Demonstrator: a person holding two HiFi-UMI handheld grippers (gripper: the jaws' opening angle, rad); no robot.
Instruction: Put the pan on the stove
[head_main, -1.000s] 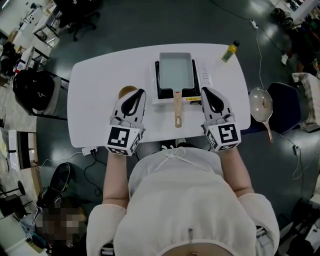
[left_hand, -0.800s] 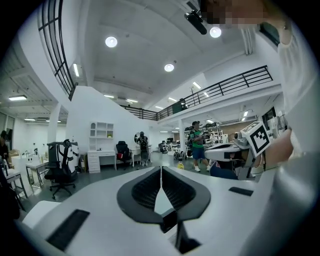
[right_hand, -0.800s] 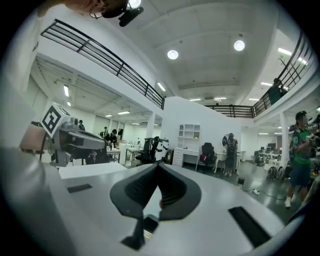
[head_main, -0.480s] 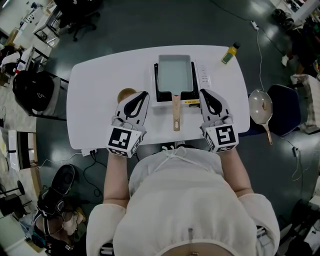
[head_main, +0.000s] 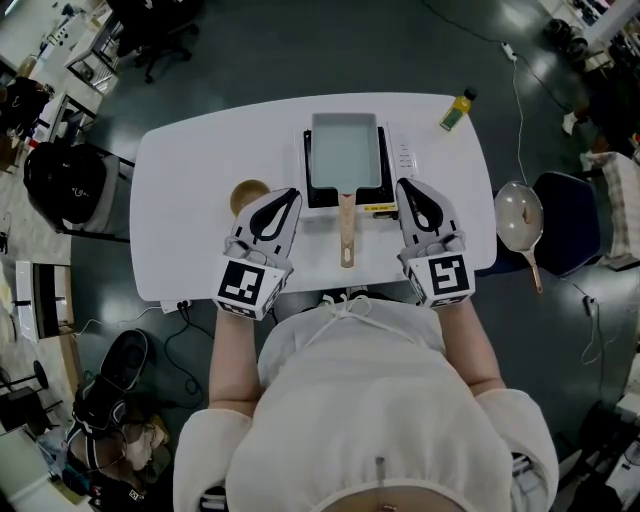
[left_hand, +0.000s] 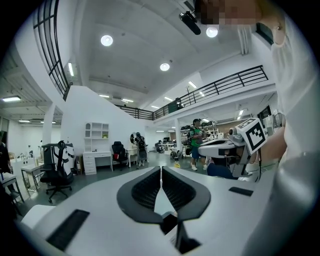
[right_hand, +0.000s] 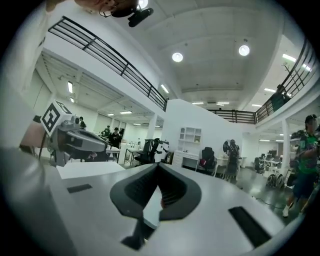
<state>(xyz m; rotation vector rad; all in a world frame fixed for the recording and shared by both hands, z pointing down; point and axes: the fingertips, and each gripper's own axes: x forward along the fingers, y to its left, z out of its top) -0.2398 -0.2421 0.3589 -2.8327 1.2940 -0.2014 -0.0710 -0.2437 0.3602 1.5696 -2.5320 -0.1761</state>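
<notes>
Over the near edge of the desk (head_main: 180, 215) the left gripper (head_main: 291, 194) and the right gripper (head_main: 403, 184) hovered side by side, each with its jaws clenched tight on nothing, tips pointing toward the far edge. Between them lay the wooden handle (head_main: 346, 232), running back toward the near edge and touched by neither. Just beside the left gripper's tip sat a wooden disc (head_main: 247, 194). Farther on, at the middle of the far edge, the rectangular pan (head_main: 345, 150) rested squarely on the stove (head_main: 398, 158) — so the task looked done, with at most a pull-back of the hands left. Both grippers had bare desk around them and open room toward the left and right edges; only the handle and the disc stood close. A bottle (head_main: 459, 107) stood at the far right corner, well apart, and beyond the right edge a chair (head_main: 568, 225) carried a second pan (head_main: 521, 212).
</notes>
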